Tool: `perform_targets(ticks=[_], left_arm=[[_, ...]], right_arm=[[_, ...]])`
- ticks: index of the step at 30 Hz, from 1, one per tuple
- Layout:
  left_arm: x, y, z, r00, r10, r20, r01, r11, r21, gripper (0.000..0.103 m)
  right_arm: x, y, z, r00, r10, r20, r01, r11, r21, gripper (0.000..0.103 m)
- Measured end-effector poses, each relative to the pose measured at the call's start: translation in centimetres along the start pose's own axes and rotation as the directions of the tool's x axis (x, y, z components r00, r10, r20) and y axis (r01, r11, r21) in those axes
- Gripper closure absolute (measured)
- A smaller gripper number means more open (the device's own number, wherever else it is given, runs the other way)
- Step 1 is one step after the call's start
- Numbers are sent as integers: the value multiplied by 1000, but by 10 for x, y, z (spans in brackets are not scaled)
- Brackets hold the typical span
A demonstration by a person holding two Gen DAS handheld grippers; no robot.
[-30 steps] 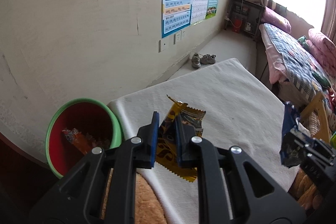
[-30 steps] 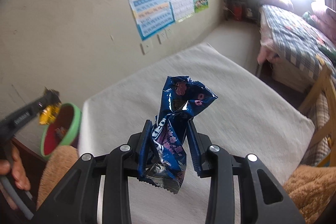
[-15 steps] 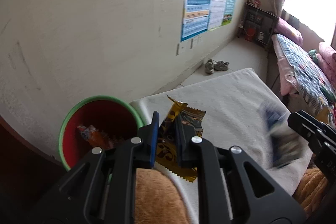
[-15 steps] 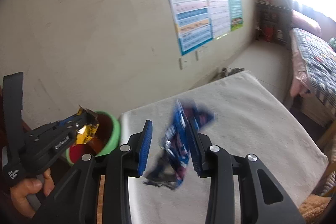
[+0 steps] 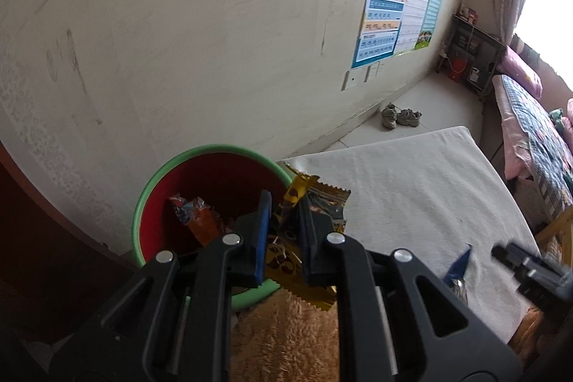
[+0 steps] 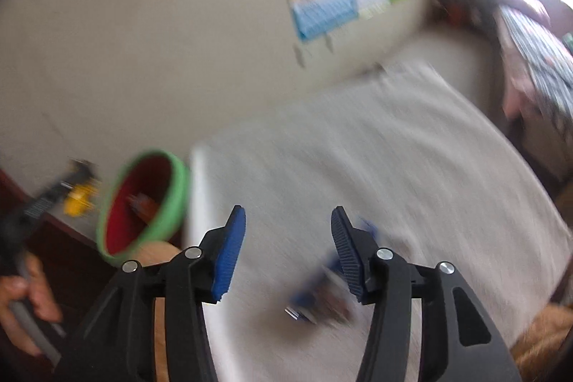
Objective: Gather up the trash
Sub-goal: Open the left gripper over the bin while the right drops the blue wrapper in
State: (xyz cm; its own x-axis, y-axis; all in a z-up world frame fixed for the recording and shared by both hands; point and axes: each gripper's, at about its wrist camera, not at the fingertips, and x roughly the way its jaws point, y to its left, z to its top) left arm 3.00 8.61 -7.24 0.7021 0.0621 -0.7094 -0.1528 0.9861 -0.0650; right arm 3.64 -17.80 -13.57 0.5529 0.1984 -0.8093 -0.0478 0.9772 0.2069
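Observation:
My left gripper [image 5: 283, 203] is shut on a gold and black snack wrapper [image 5: 322, 199], held over the near rim of a green bin with a red inside [image 5: 215, 151]. The bin [image 6: 175, 199] stands off the left end of a white cloth [image 6: 358, 149]. My right gripper [image 6: 286, 231] is opening, with nothing between its pads. A blue wrapper [image 6: 311, 299] lies blurred on the cloth below its right finger, free of the pads. The same blue wrapper [image 5: 456, 269] shows in the left wrist view, beside the right gripper [image 5: 530, 274].
Orange wrappers [image 5: 200, 221] lie inside the bin. A fuzzy tan blanket [image 5: 286, 339] covers the near edge. Shoes [image 5: 399, 117] sit by the wall, a bed [image 5: 537, 138] at far right. A person's hand [image 6: 21, 289] holds the left gripper's handle.
The right gripper let go of the blue wrapper, which fell onto the white cloth. The left gripper carried the gold wrapper leftward to above the bin's rim.

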Motion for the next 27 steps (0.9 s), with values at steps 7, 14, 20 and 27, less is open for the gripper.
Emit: perform_targets(ticks=[7, 14, 20, 27], left_arm=[[9, 1, -7, 999, -18, -32, 18, 1000, -11, 89], [12, 12, -8, 999, -6, -38, 5, 1000, -21, 89], [18, 27, -9, 999, 19, -48, -21, 999, -48, 89], [28, 54, -7, 997, 51, -63, -56, 995, -80, 89]], right_arm=[[59, -9, -32, 985, -37, -167, 38, 999, 2, 41], [91, -9, -28, 976, 57, -212, -41, 996, 81, 85], [70, 23, -10, 979, 130, -154, -128, 991, 26, 98], [55, 85, 23, 958, 262, -121, -270, 961, -62, 97]])
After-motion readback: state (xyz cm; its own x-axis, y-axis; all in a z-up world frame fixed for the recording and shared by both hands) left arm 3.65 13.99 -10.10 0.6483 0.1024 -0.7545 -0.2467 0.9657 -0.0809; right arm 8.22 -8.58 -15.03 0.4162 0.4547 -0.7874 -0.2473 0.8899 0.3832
